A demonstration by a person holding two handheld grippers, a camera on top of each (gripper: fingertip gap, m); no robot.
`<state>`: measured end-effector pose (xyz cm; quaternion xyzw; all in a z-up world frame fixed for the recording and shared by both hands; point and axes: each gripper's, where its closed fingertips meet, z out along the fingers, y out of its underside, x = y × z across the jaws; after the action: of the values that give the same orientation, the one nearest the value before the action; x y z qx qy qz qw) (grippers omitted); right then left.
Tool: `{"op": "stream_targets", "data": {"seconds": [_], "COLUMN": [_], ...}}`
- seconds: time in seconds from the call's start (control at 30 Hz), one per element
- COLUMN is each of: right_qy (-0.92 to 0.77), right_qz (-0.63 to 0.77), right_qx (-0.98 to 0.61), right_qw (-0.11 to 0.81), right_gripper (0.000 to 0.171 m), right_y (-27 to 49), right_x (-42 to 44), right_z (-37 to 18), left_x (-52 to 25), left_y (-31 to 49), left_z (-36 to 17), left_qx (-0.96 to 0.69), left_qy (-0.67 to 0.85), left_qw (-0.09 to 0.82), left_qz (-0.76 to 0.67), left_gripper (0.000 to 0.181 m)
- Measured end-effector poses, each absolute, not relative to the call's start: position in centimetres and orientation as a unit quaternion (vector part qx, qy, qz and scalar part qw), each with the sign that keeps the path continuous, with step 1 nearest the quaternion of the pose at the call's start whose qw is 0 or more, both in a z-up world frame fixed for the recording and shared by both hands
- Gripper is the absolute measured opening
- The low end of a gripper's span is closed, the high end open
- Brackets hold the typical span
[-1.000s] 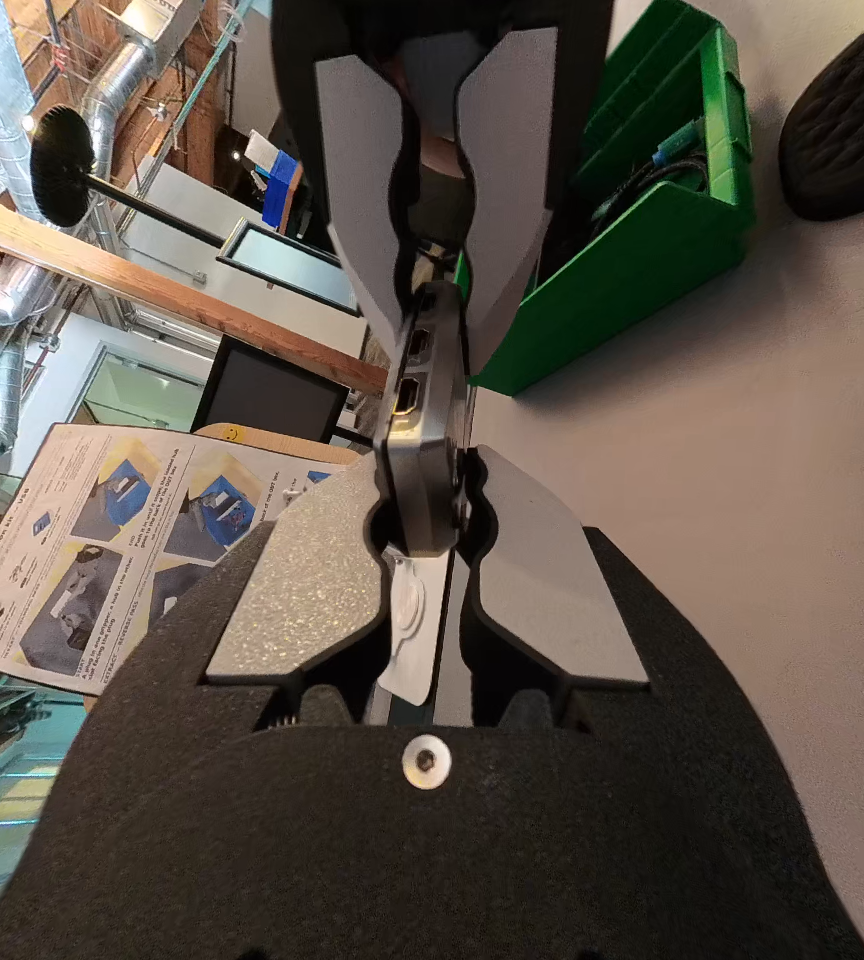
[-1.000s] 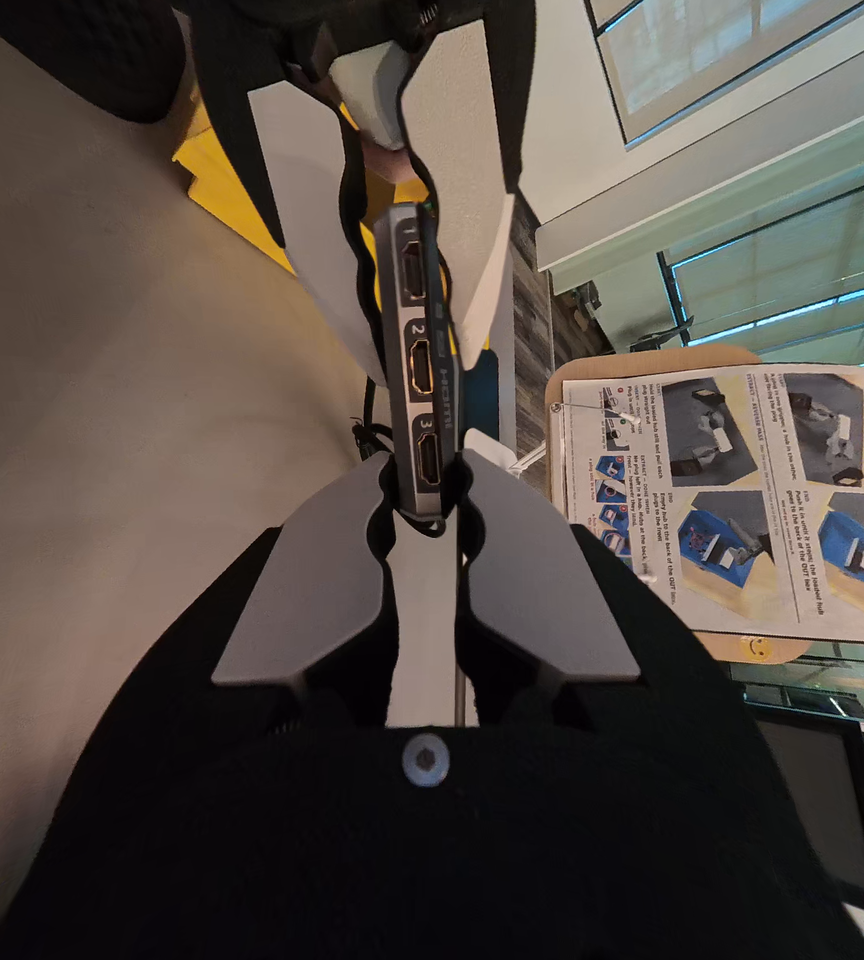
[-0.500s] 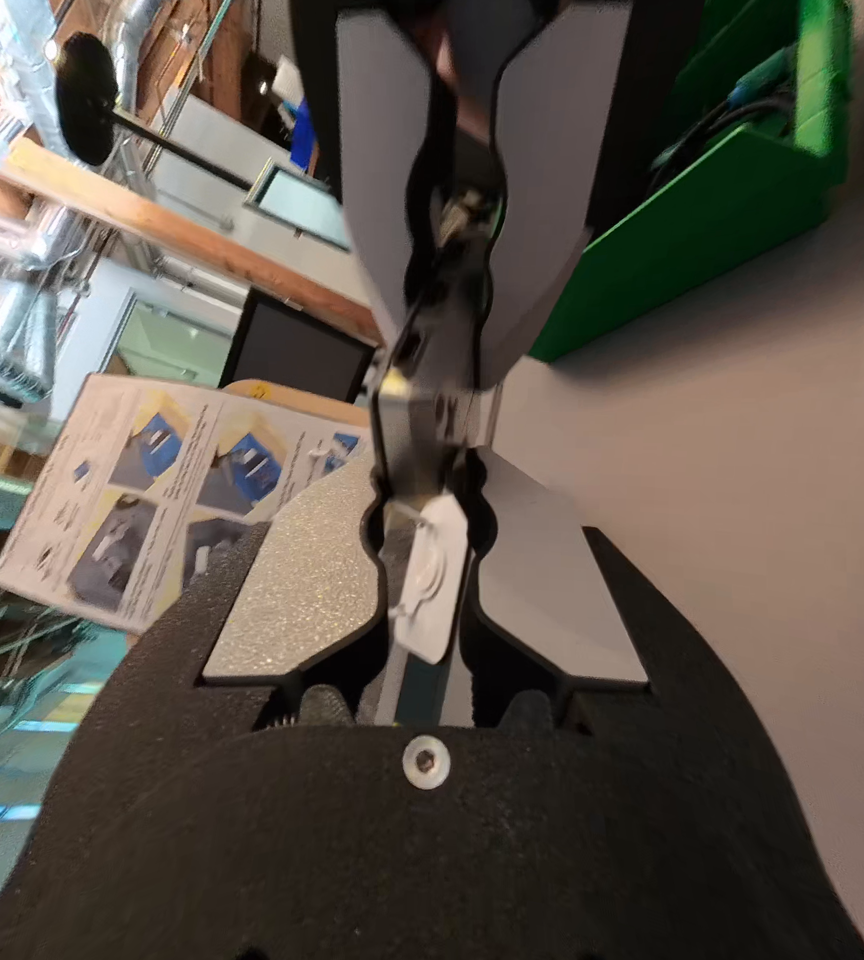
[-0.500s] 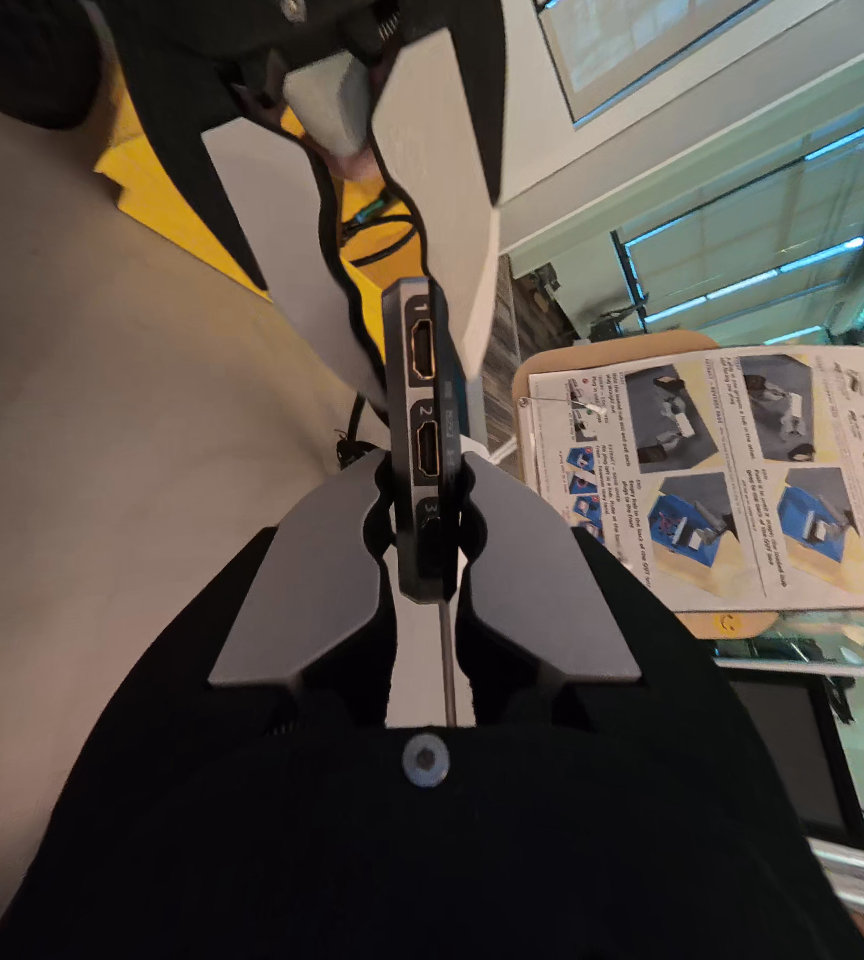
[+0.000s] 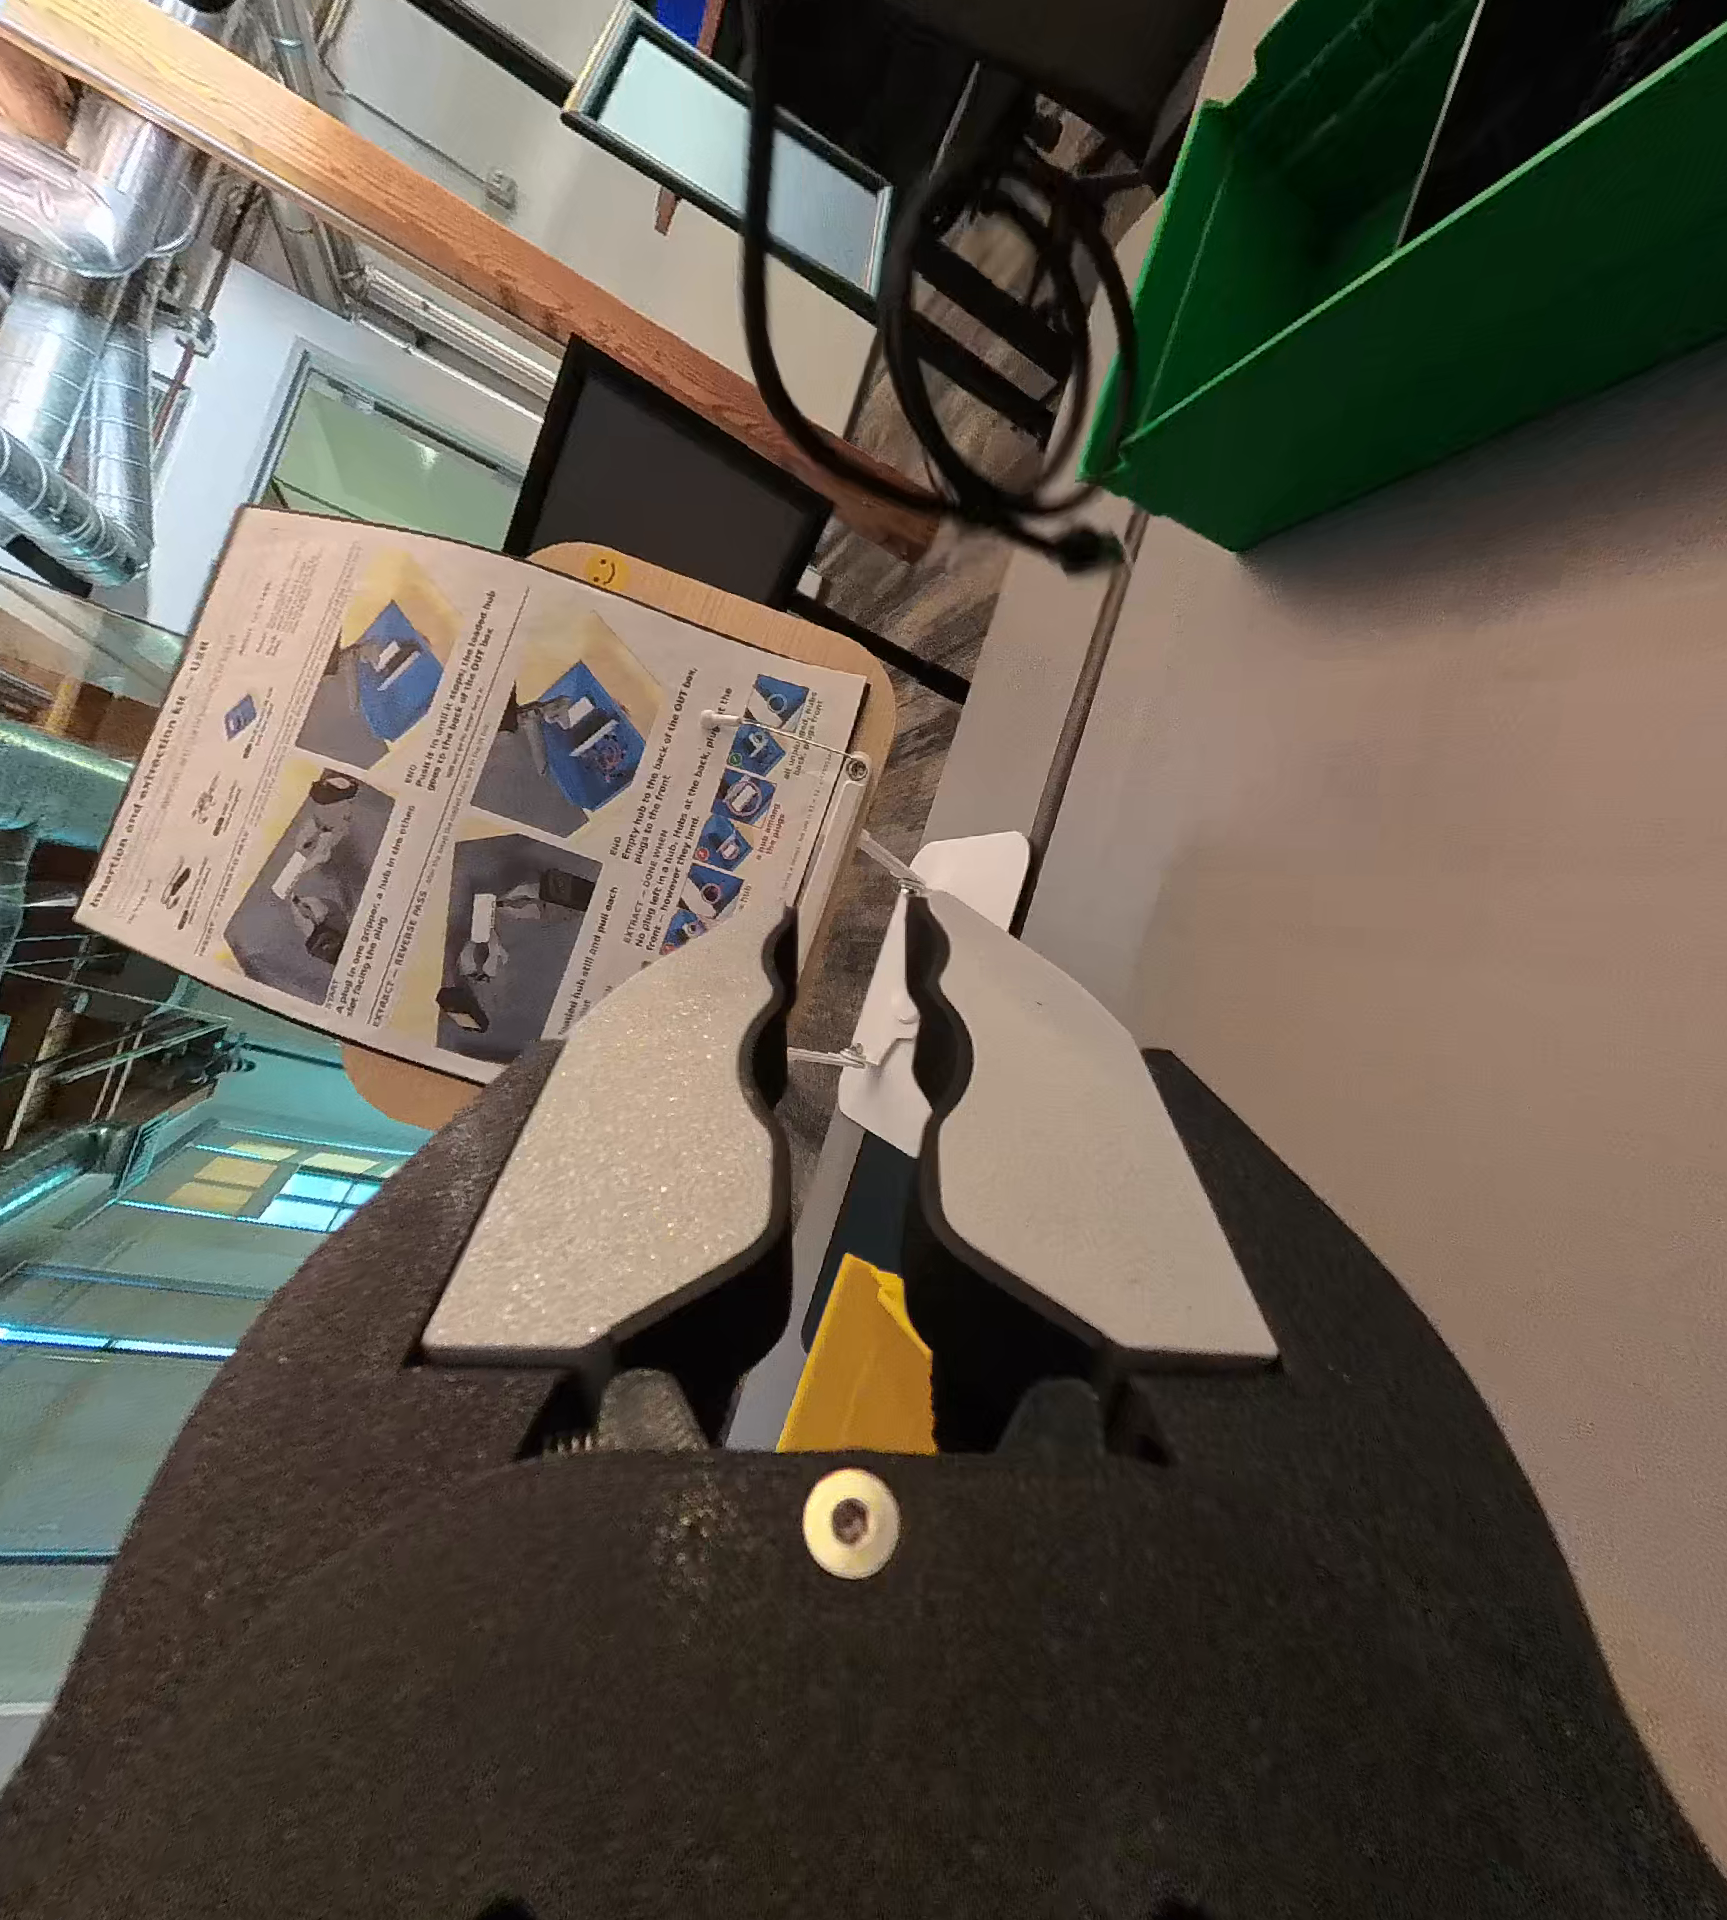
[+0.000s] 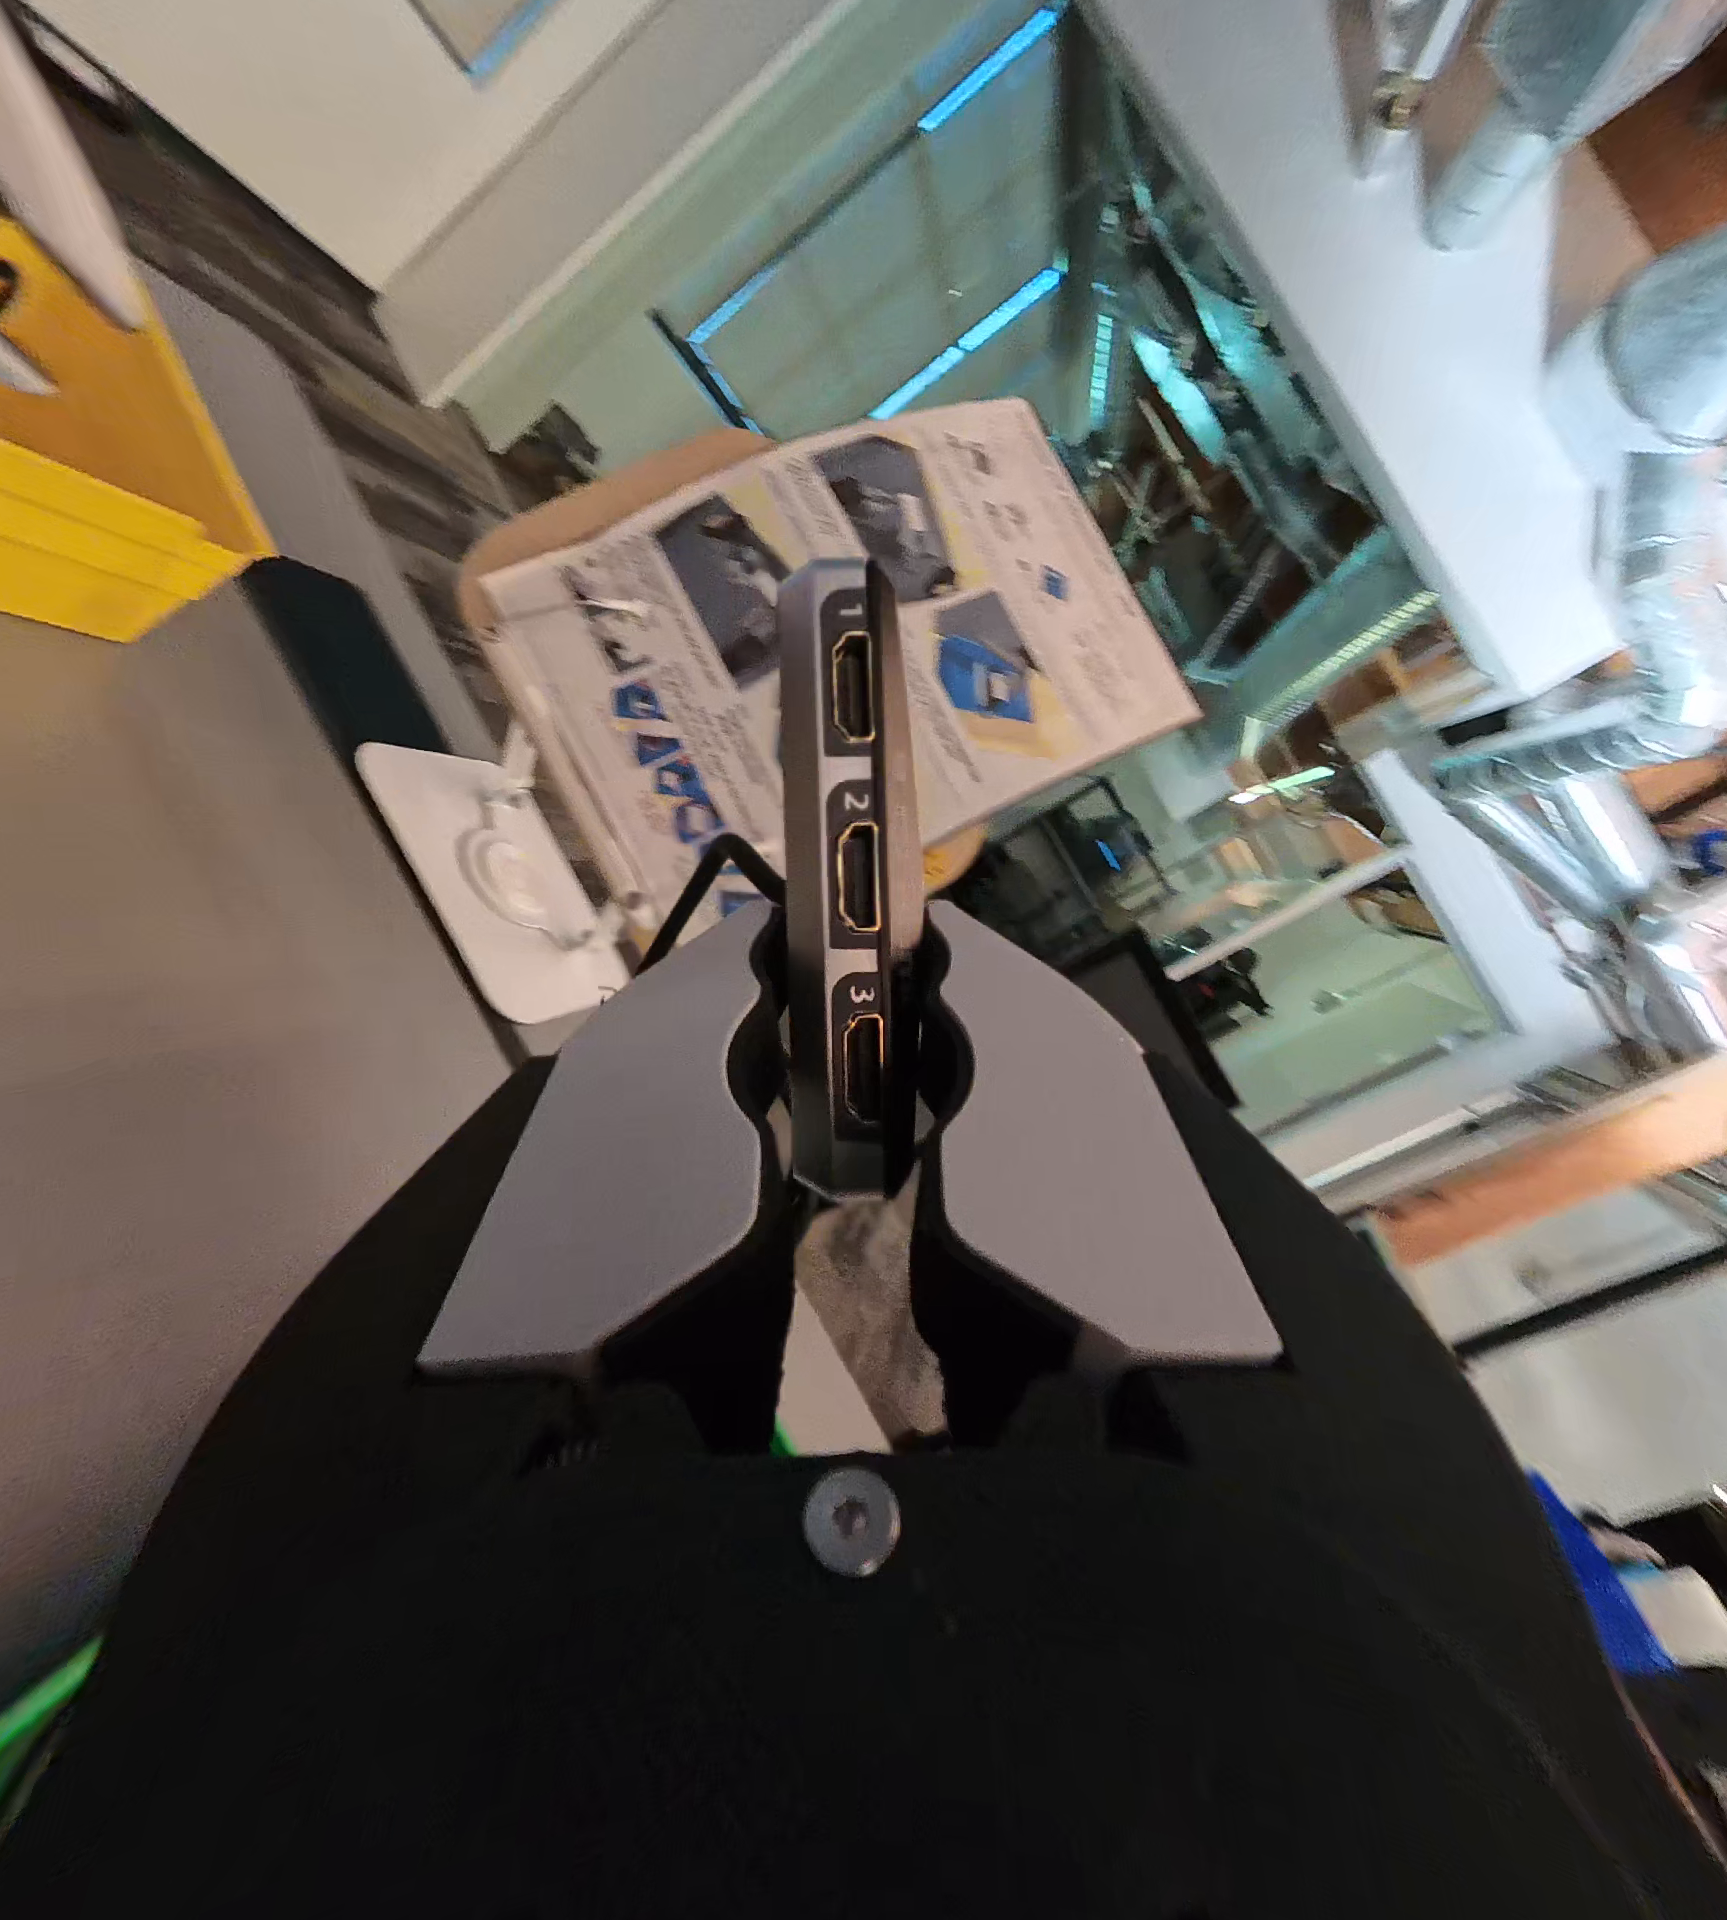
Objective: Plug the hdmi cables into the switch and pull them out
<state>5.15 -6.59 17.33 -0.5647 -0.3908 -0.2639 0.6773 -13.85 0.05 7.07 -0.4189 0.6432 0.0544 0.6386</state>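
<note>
At nine o'clock in the left wrist view an instruction sheet (image 5: 443, 810) on a clipboard stands at the desk's (image 5: 1461, 883) far edge. The left gripper (image 5: 843, 997) is at centre, its fingers (image 5: 651, 1143) parted with nothing between them. At one o'clock black cables (image 5: 952, 343) hang blurred beside a green bin (image 5: 1441, 343); no plug can be made out.

In the right wrist view a yellow bin (image 6: 38, 478) sits at ten o'clock. The right gripper (image 6: 848, 997) has its fingers (image 6: 620, 1174) closed on the switch (image 6: 854, 831), held on edge, all three ports empty and facing the camera.

This looks like the start of a plugging step. Next, the free left gripper needs to take a cable by its plug and line it up squarely with a port.
</note>
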Motion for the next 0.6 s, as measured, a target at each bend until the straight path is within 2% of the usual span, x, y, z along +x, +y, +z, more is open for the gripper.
{"op": "stream_targets", "data": {"seconds": [0.27, 0.6], "right_qy": [-0.306, -0.276], "right_qz": [-0.296, -0.265], "right_qx": [-0.584, -0.664], "right_qw": [0.691, 0.643], "right_gripper": [0.023, 0.023], "right_y": [-8.9, -7.0], "right_x": [11.6, 17.1], "right_z": [19.3, 15.4], "left_x": [-13.4, -13.5], "left_y": [0.1, 0.1], "left_z": [6.1, 6.0], "left_qx": [-0.423, -0.424], "left_qy": [0.655, 0.656], "left_qw": [0.623, 0.621], "left_qz": [0.063, 0.064], "left_gripper": [0.019, 0.019]}}
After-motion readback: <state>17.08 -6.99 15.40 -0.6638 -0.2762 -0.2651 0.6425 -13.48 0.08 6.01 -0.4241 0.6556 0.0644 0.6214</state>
